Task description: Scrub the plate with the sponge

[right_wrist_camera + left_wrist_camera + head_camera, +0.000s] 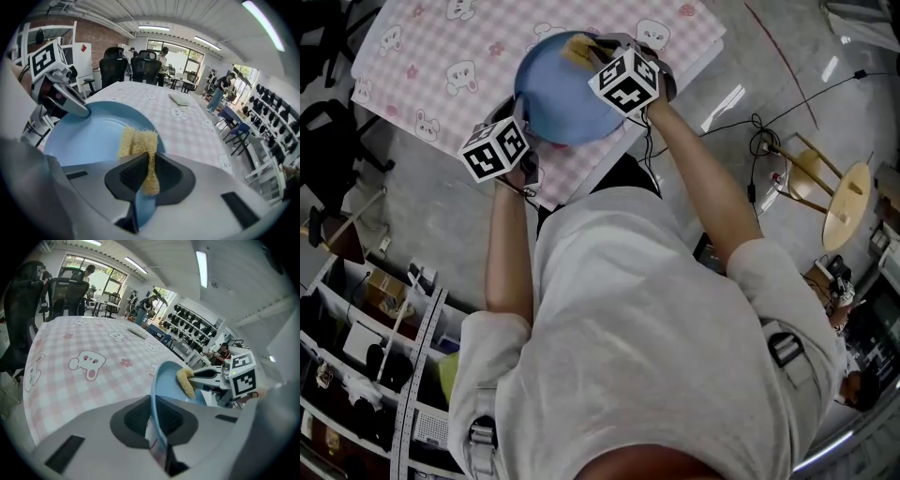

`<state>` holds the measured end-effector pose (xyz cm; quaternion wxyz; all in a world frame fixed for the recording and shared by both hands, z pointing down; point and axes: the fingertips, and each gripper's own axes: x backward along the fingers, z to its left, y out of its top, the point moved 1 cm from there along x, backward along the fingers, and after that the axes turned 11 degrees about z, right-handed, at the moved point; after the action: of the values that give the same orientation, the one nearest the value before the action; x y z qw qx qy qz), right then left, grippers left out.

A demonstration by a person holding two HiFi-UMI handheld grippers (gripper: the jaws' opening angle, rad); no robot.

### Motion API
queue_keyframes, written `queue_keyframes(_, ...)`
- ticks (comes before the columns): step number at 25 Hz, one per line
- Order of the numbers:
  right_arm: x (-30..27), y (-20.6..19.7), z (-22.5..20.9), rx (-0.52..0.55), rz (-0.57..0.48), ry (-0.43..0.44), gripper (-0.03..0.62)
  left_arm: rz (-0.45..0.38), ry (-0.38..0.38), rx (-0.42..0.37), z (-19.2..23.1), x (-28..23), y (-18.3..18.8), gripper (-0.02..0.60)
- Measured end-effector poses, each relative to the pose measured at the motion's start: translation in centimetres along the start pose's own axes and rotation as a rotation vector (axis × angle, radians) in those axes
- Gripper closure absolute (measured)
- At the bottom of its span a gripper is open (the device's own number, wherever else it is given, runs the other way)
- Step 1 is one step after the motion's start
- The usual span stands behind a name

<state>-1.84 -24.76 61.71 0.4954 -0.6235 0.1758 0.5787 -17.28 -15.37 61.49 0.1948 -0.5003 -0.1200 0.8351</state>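
A round blue plate is held tilted above the near edge of the pink checked table. My left gripper is shut on the plate's near rim; the rim runs edge-on between its jaws. My right gripper is shut on a yellow sponge, which lies against the plate's face near its far right rim. In the left gripper view the sponge shows pressed on the plate's inner side, with the right gripper behind it.
The tablecloth carries bear prints and a flat grey item at its far side. Office chairs stand beyond the table. Shelving is at the person's left, a wooden stool and cables on the floor at the right.
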Motion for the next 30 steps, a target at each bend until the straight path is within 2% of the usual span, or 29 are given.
queue_keyframes(4, -1.0, 0.5, 0.4, 0.077, 0.028, -0.024, 0.549, -0.01, -0.018, 0.011, -0.6, 0.3, 0.2, 0.546)
queue_keyframes(7, -1.0, 1.7, 1.1, 0.122, -0.002, -0.02, 0.549, -0.012, -0.033, 0.016, -0.9, 0.6, 0.4, 0.541)
queue_keyframes(10, -1.0, 3.0, 2.5, 0.191, -0.037, -0.009, 0.549, 0.012, -0.073, 0.054, -1.2, 0.6, 0.3, 0.536)
queue_keyframes(13, -1.0, 4.1, 4.3, 0.293, -0.075, 0.0, 0.549, 0.026, -0.086, 0.067, -1.3, 0.5, 0.3, 0.534)
queue_keyframes(16, -0.5, 4.8, 6.4, 0.416, -0.112, 0.01, 0.549, 0.007, -0.09, 0.071, -1.2, 0.8, 0.6, 0.532)
queue_keyframes(19, 0.3, 4.5, 9.0, 0.531, -0.136, 0.034, 0.55, -0.006, -0.094, 0.114, -0.9, 1.2, 0.2, 0.531)
queue_keyframes(24, 1.3, 3.0, 12.3, 0.586, -0.142, 0.098, 0.551, 0.003, -0.086, 0.155, -0.5, 0.9, -0.6, 0.532)
queue_keyframes(30, 2.3, 1.2, 14.9, 0.657, -0.122, 0.184, 0.551, -0.004, -0.056, 0.115, 0.0, 0.8, -0.2, 0.537)
